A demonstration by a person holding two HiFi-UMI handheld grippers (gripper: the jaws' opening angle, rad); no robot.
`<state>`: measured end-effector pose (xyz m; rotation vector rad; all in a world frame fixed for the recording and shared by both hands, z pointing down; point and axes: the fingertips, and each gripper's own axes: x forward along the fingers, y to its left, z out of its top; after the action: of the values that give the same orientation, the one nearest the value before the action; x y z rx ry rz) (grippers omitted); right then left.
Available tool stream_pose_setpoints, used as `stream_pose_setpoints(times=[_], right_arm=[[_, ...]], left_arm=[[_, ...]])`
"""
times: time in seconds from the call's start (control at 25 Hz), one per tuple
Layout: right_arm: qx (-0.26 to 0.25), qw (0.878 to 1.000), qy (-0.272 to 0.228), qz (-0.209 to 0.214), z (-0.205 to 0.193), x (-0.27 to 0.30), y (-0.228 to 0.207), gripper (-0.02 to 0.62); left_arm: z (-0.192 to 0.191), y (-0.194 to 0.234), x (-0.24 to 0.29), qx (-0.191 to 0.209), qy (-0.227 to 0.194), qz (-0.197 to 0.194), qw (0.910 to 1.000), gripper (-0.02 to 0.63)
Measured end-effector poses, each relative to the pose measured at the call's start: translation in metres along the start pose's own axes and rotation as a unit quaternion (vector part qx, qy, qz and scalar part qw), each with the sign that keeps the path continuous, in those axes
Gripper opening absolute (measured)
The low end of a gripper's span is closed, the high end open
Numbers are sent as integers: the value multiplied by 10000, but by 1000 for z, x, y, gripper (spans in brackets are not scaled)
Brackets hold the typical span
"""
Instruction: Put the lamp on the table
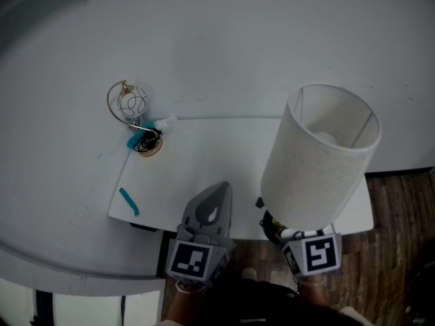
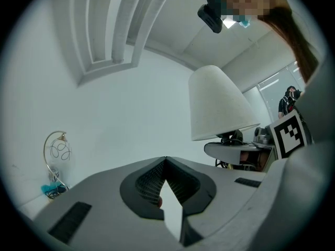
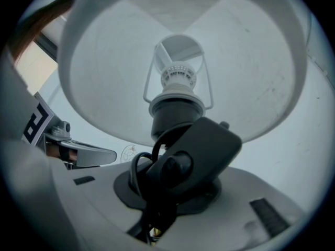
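Observation:
The lamp (image 1: 319,161) has a white drum shade and a black fitting with a coiled black cord. It hangs tilted over the right part of the small white table (image 1: 204,155). My right gripper (image 1: 289,235) sits under the shade, near the table's front edge. In the right gripper view it (image 3: 172,177) is shut on the black fitting and cord below the bulb socket, and the shade (image 3: 183,46) fills the top. My left gripper (image 1: 216,194) is over the table's front edge, left of the lamp. Its jaws (image 2: 165,160) meet at the tips with nothing held. The lamp (image 2: 217,106) shows to its right.
A gold wire ornament (image 1: 129,107) stands at the table's back left corner, with teal and black bits at its foot. A teal strip (image 1: 129,201) lies near the front left edge. White wall lies behind the table and wooden floor (image 1: 401,209) to the right.

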<state>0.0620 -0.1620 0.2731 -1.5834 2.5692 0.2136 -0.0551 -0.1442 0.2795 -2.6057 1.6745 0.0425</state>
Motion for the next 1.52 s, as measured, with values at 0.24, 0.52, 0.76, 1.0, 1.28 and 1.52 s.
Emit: stream_pose_setpoints(times=[0.24, 0.52, 0.76, 1.0, 1.28, 1.52], right_arm=[[-39, 10000, -42, 7, -4, 5, -2, 81], [-85, 9999, -109, 33, -7, 16, -1, 81], [-74, 9997, -187, 119, -11, 31, 2, 81], [-180, 9997, -165, 42, -20, 49, 3, 81], [-341, 9991, -240, 68, -28, 63, 6, 81], [-390, 9988, -239, 182, -38, 79, 13, 81]], left_arm=[[-3, 4, 6, 1, 39, 15, 10000, -2], [-7, 11, 14, -5, 39, -8, 10000, -2], [-10, 19, 25, -31, 47, -72, 10000, -2], [-14, 41, 32, -47, 58, -41, 10000, -2], [-15, 55, 40, -27, 1, -52, 10000, -2], [-16, 69, 50, -21, 12, -42, 10000, -2]])
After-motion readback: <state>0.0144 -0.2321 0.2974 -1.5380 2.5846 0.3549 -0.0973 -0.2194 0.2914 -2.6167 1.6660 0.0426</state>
